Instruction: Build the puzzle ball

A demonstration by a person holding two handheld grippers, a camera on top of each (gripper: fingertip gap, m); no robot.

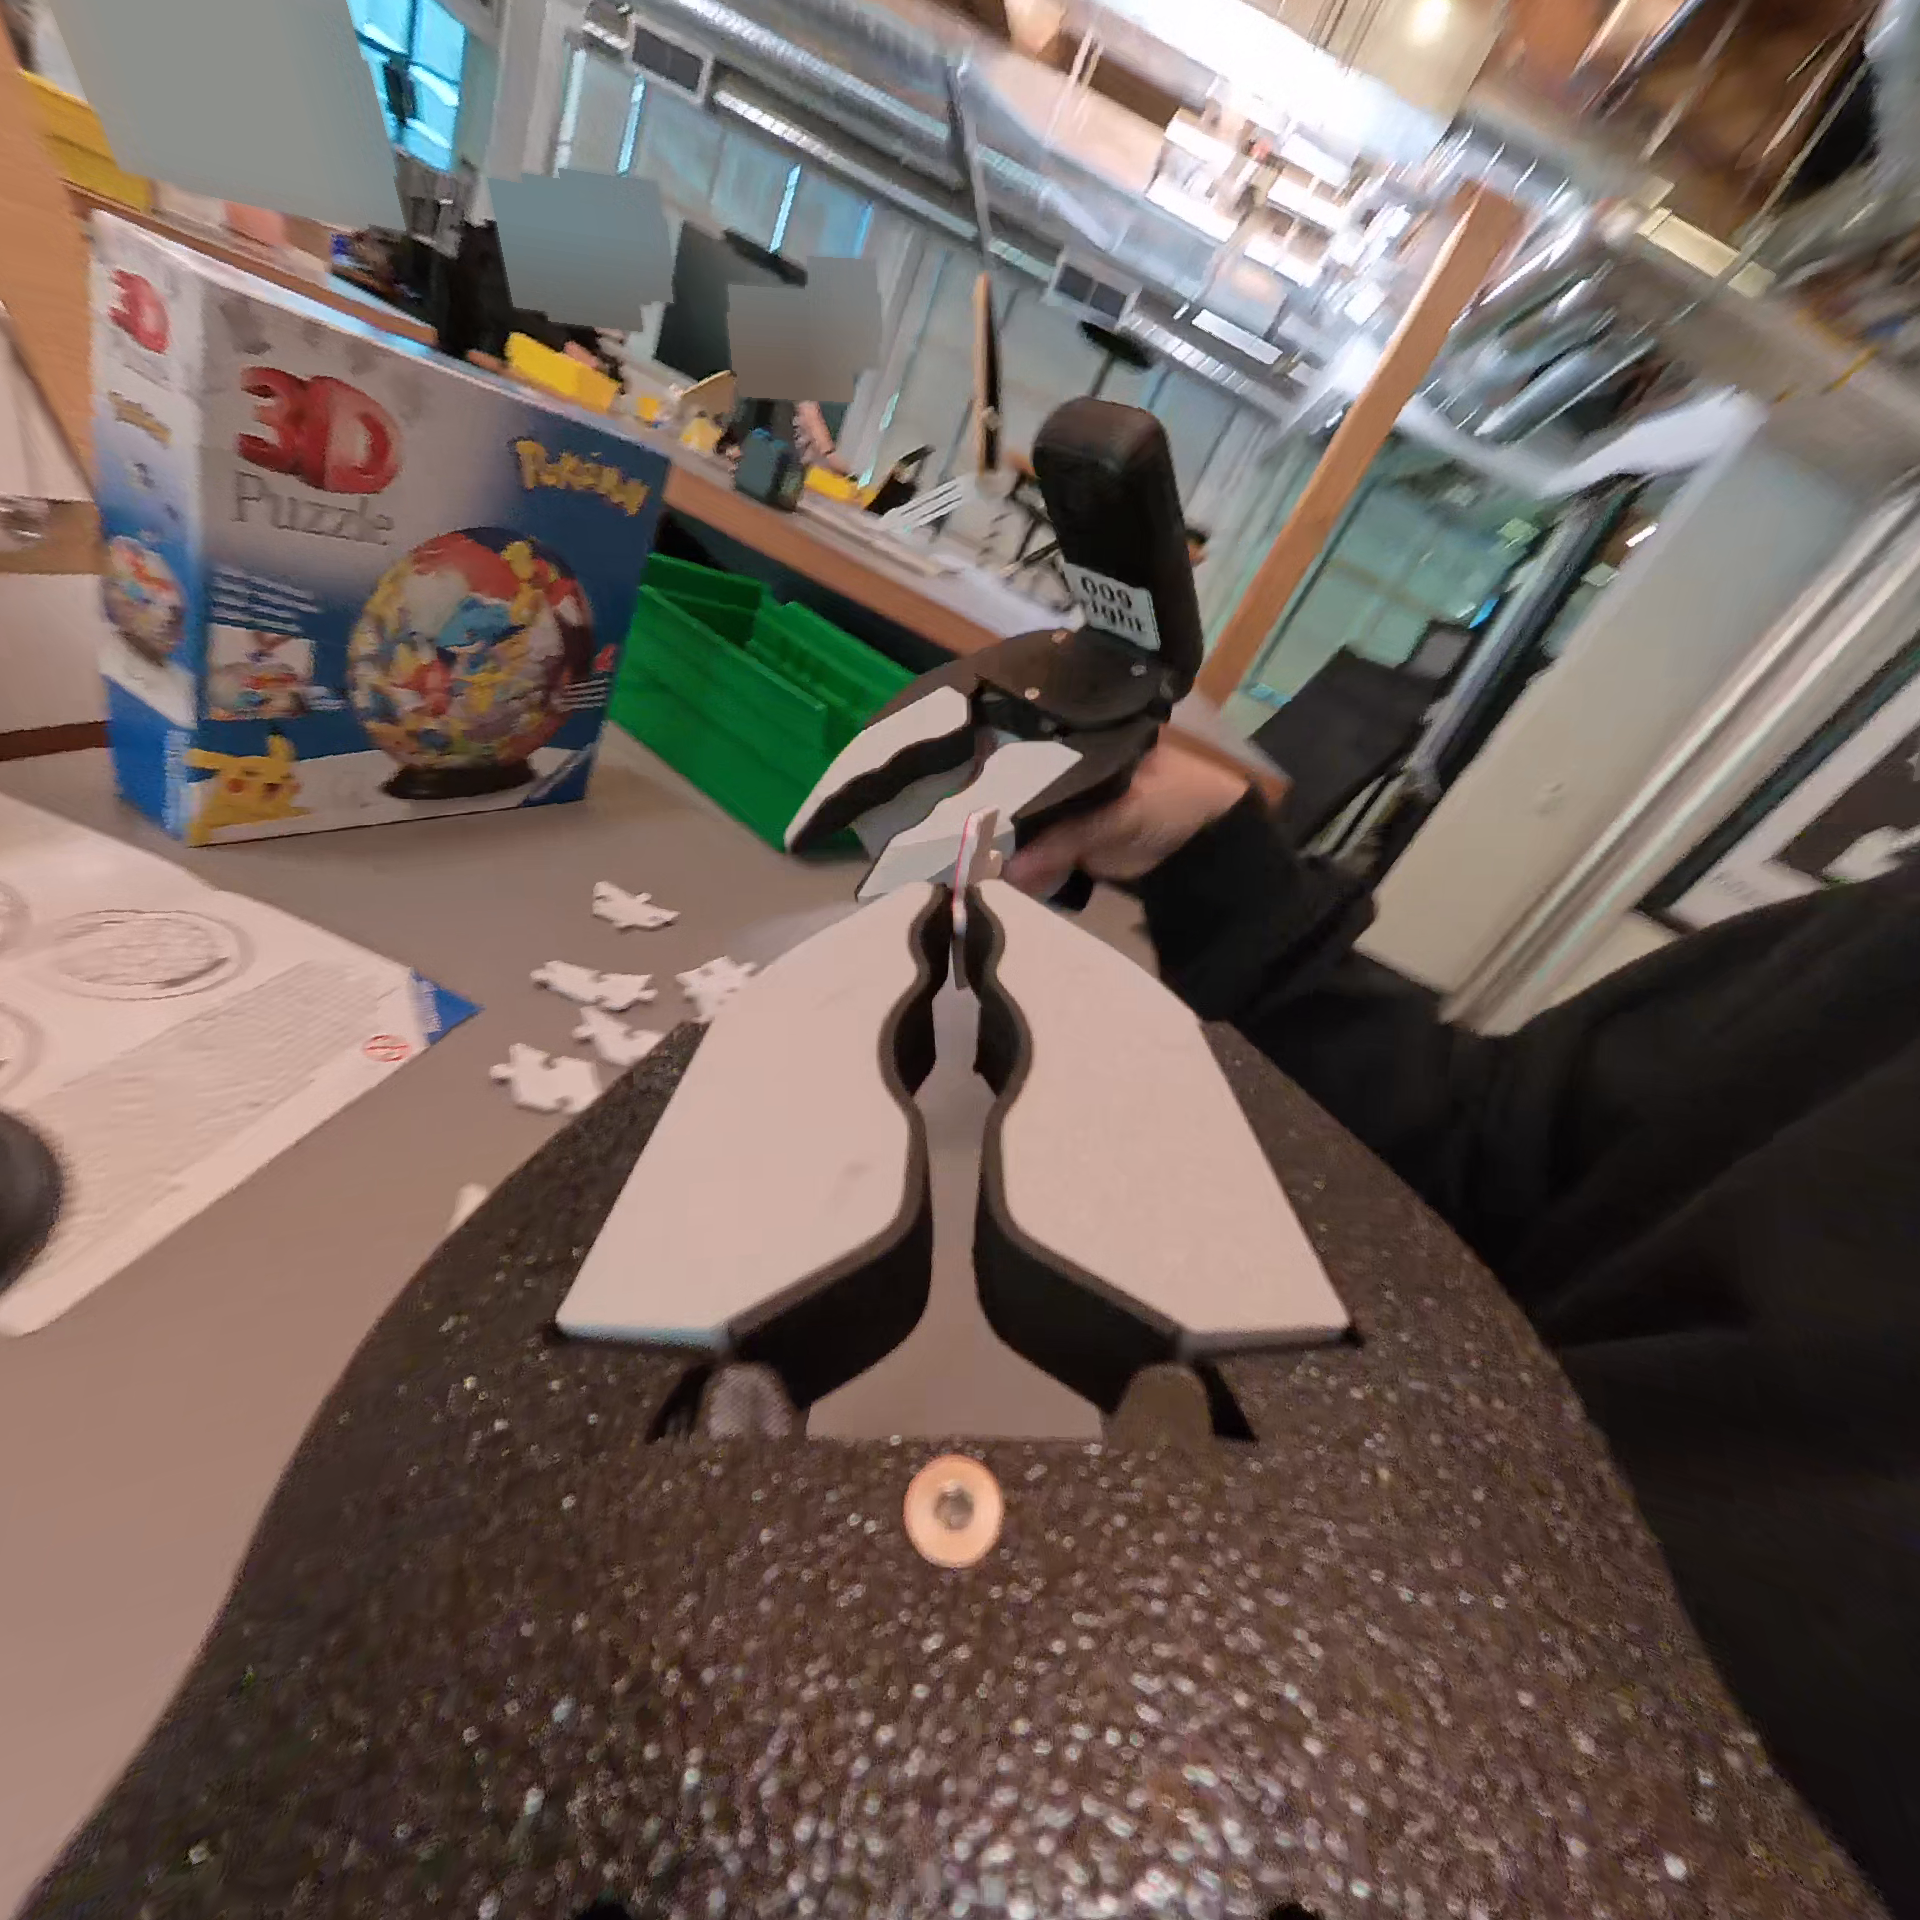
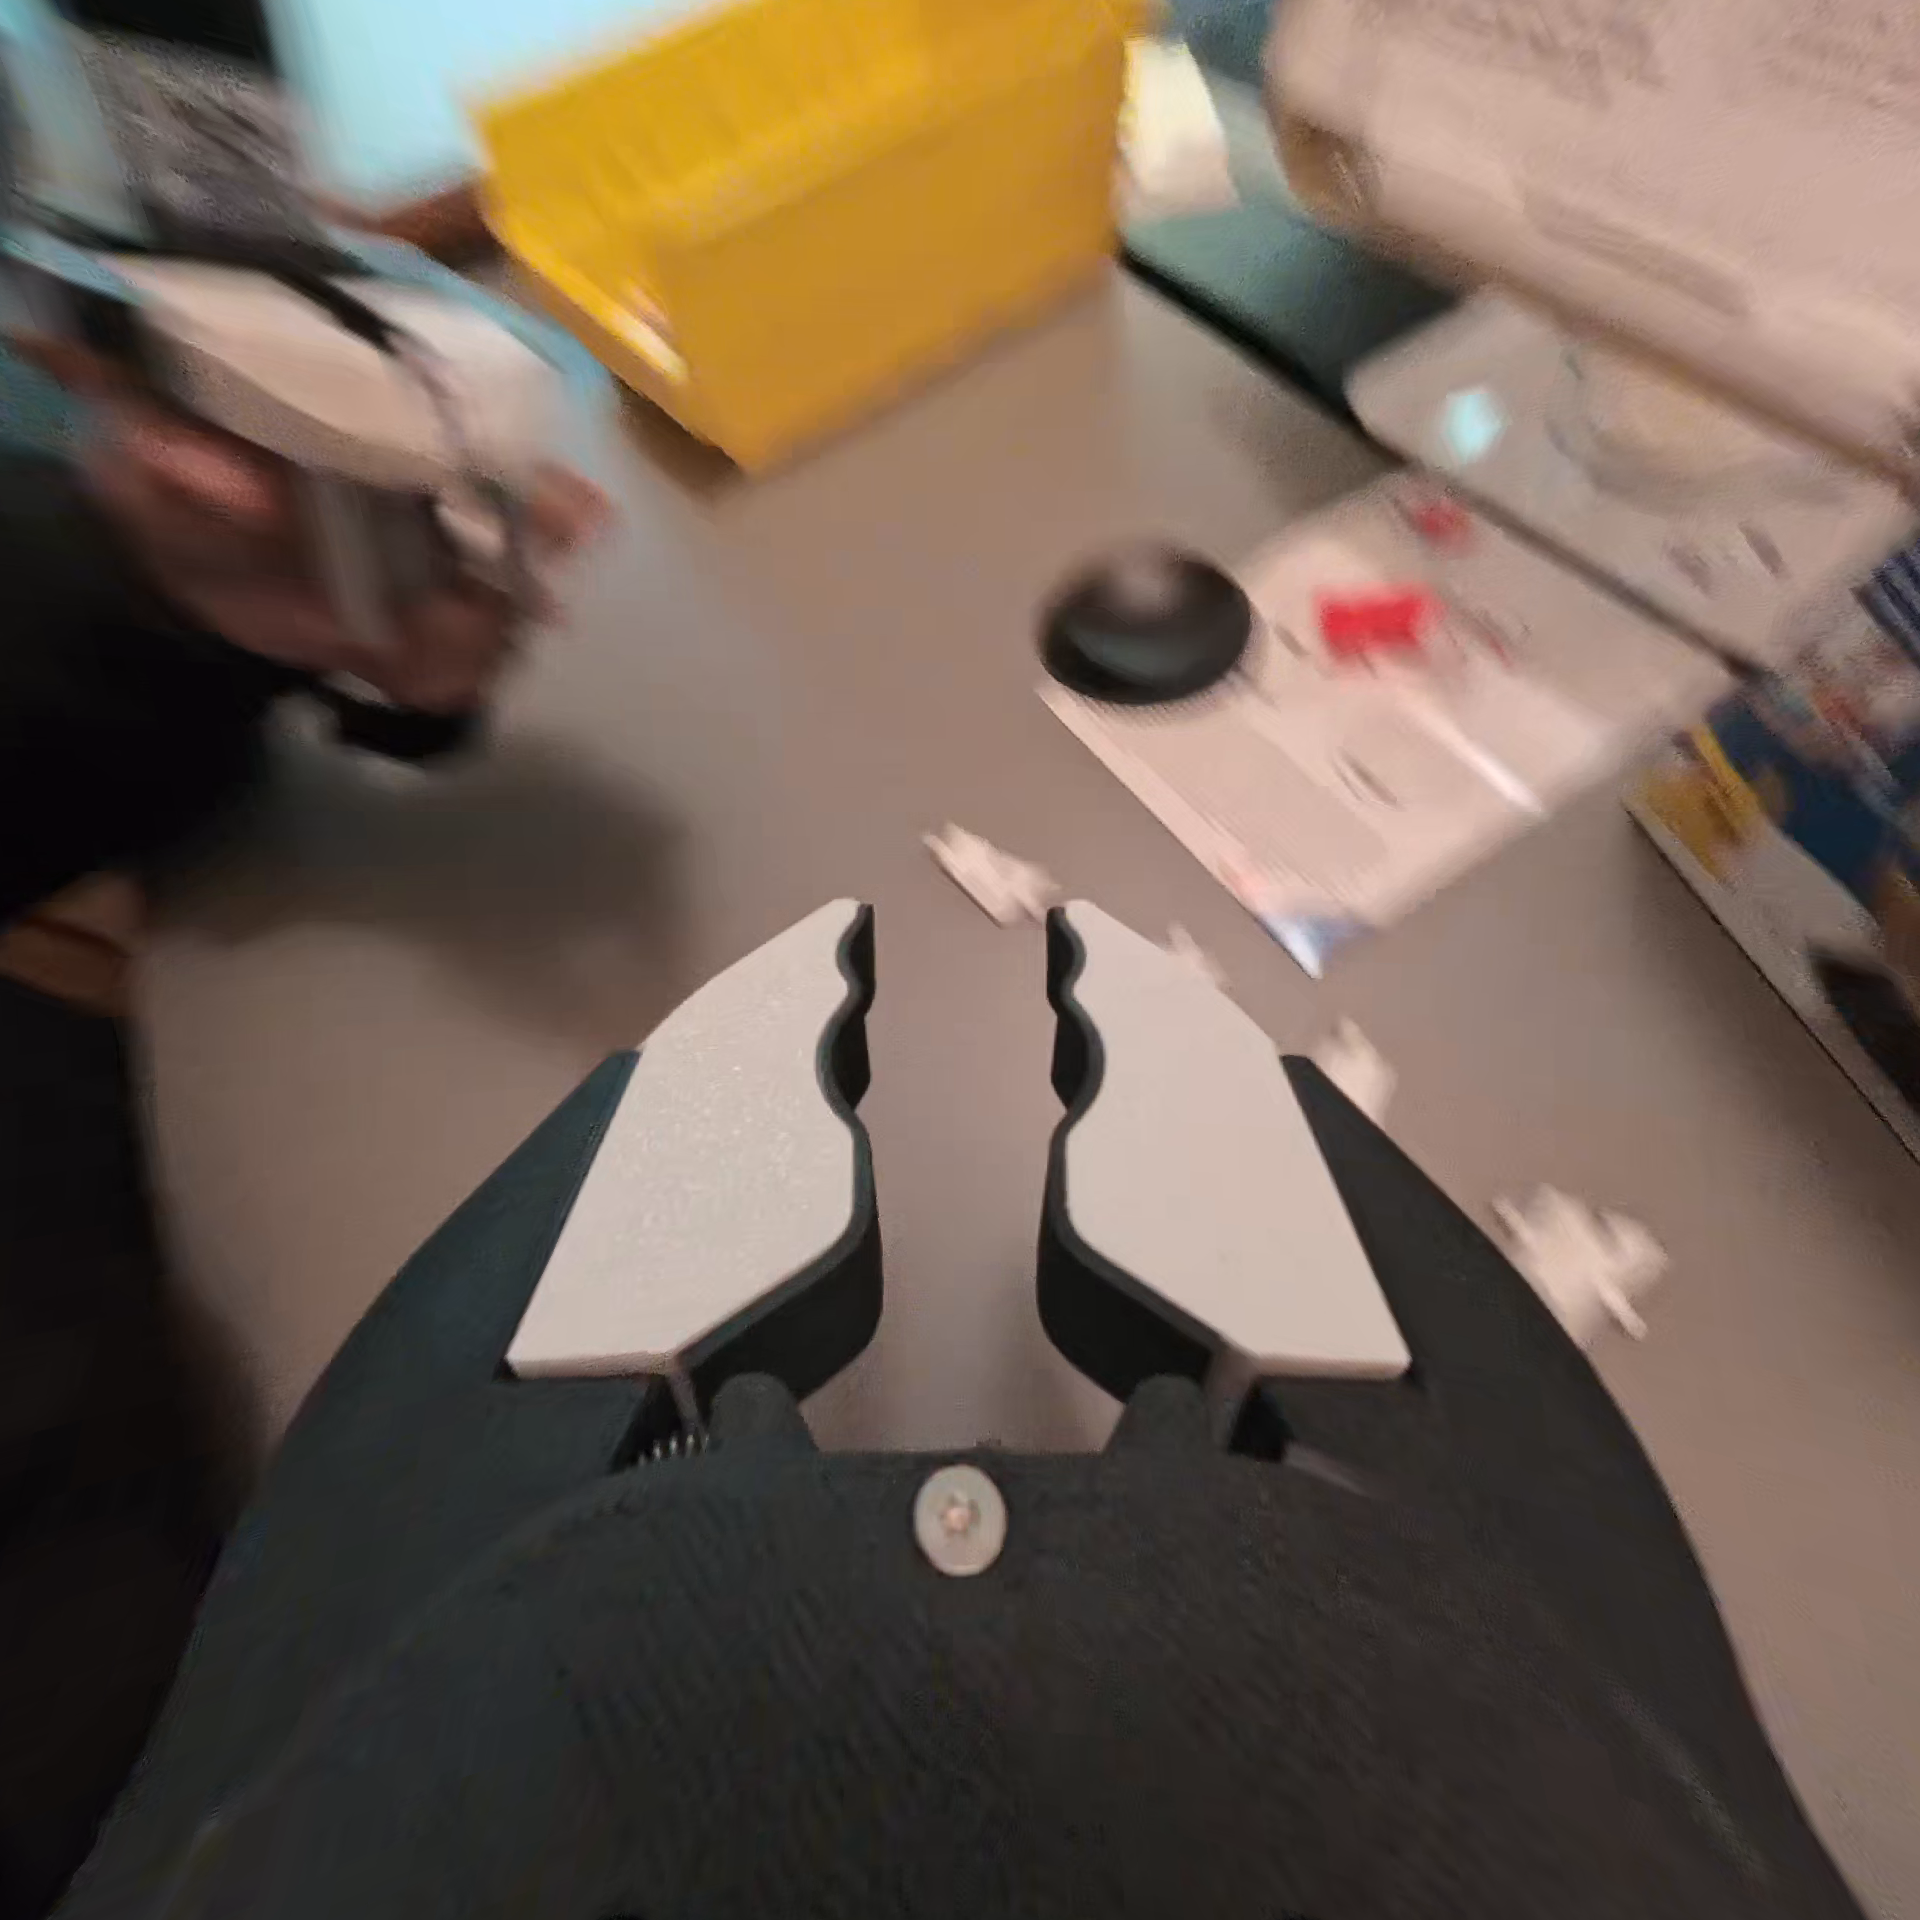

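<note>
Left wrist view.
- Left gripper (image 1: 961, 935): fingers drawn nearly together at the tips, pinching a thin white puzzle piece (image 1: 958, 940) edge-on, held up off the table.
- Right gripper (image 1: 914, 821): just beyond the left tips, meeting the same piece; whether it grips it cannot be told here.
- Loose puzzle pieces (image 1: 592, 1023): white backs up, scattered on the grey table (image 1: 312, 1403), well apart from the held piece.
- Puzzle box (image 1: 353, 592): upright at the far left, green bins (image 1: 748, 686) beside it.
- Instruction sheet (image 1: 177, 1049): flat at the left, a black round stand (image 1: 16, 1195) on its near edge.

Right wrist view (heavily blurred).
- Right gripper (image 2: 961, 935): fingers parted, a clear gap between them, nothing seen in it.
- Left gripper (image 2: 364, 405): upper left, in a hand; its hold is too blurred to read.
- Black round stand (image 2: 1143, 634), instruction sheet (image 2: 1382, 717), yellow bin (image 2: 810, 229), scattered pieces (image 2: 1579, 1268) on the table.

Handling note: pieces judged light, thin, stiff, curved plastic; likely to slip or twist if pinched at a tab. Take hold across the flat body, leaving the interlocking edges free.
</note>
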